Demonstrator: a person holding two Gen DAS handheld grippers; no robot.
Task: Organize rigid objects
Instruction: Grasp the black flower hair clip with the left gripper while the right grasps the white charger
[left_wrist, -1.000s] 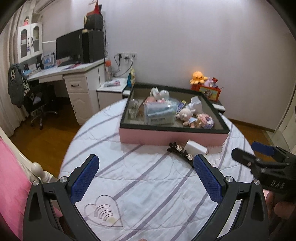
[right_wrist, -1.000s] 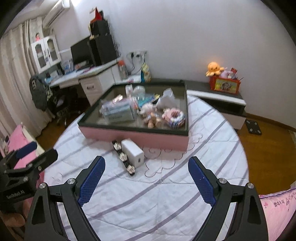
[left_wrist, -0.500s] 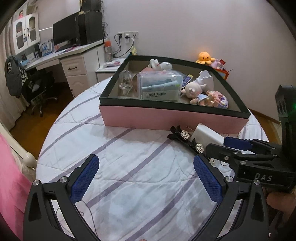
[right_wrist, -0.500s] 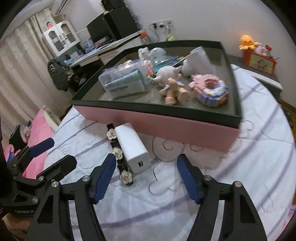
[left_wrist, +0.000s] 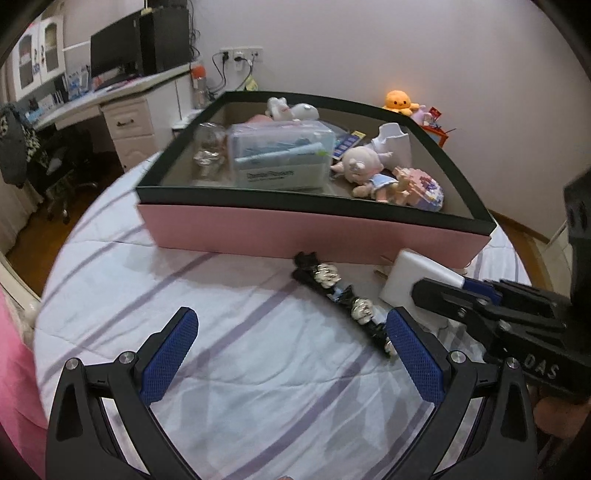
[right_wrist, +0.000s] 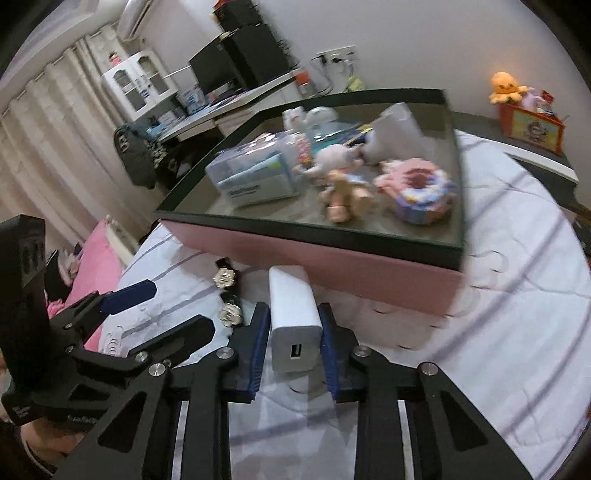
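From the left wrist view, my left gripper (left_wrist: 291, 354) hangs wide apart over the striped white bedcover (left_wrist: 229, 369) with nothing between its blue pads. The long black hair clip with silver flower studs (left_wrist: 341, 299) lies ahead and to the right of it, running on a diagonal from the front wall of the pink cardboard tray with the dark rim (left_wrist: 280, 232) down to a spot just beside my right-hand blue pad. Right of the clip, close beside it, sits the white rectangular plastic charger block (left_wrist: 402, 280), and my right gripper (left_wrist: 458, 291) reaches in from the right edge onto that block. So the right hand is plainly the nearer one to the charger; the left is the nearer one to the clip.

From the right wrist view, my right gripper (right_wrist: 294, 343) is closing and its blue pads already sit against both long sides of the charger block (right_wrist: 293, 314), at the near end. The block lies flat on the bedcover, its long axis straight along my fingers: USB port facing me, far end pointing at the tray wall (right_wrist: 332, 262), just short of it. The clip (right_wrist: 229, 295) lies just left of my left pad, roughly parallel to the block. I judge the lift goes up and forward over the rim.
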